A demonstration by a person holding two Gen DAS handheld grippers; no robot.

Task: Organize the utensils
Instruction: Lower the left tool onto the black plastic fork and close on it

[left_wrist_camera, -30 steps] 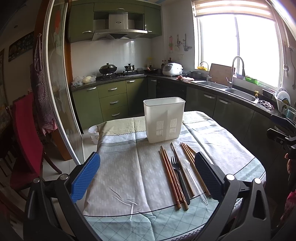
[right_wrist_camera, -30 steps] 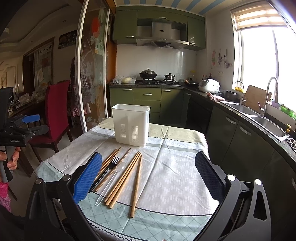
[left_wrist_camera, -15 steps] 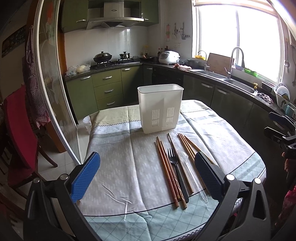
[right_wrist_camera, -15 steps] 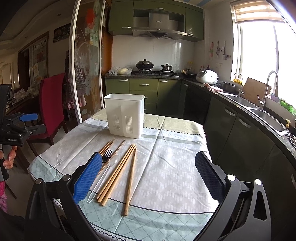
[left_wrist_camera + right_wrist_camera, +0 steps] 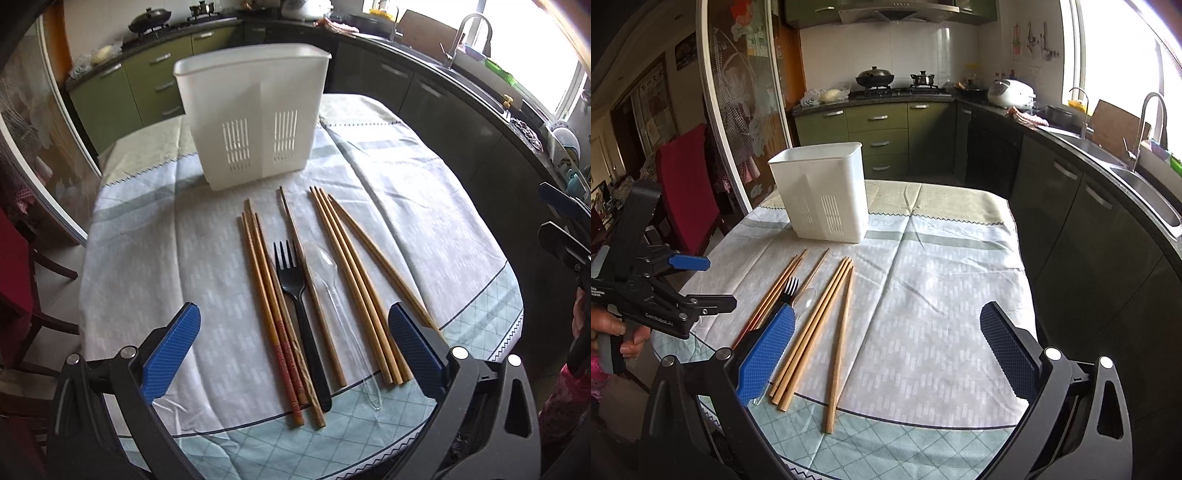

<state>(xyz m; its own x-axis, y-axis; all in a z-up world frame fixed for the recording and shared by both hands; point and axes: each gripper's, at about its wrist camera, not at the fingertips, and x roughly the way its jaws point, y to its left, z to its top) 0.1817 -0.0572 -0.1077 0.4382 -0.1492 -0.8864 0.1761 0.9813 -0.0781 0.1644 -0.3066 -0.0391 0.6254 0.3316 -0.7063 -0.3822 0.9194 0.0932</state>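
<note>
left gripper [image 5: 295,345]: black frame, blue cross-hatched finger pads [image 5: 171,352], silver screw heads at the pivots
right gripper [image 5: 886,350]: matching black frame, blue dotted pads [image 5: 768,354], silver screws
left hand [image 5: 618,334]: bare skin on a grey handle, white lettering on the black body, pink sleeve below

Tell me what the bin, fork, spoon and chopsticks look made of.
Bin: white matte plastic, likely, with moulded vent slots.
Fork: black plastic, it seems, uniform dull sheen.
Spoon: clear plastic; the cloth shows through it.
Chopsticks: brown, matte, probably wood or bamboo.
</note>
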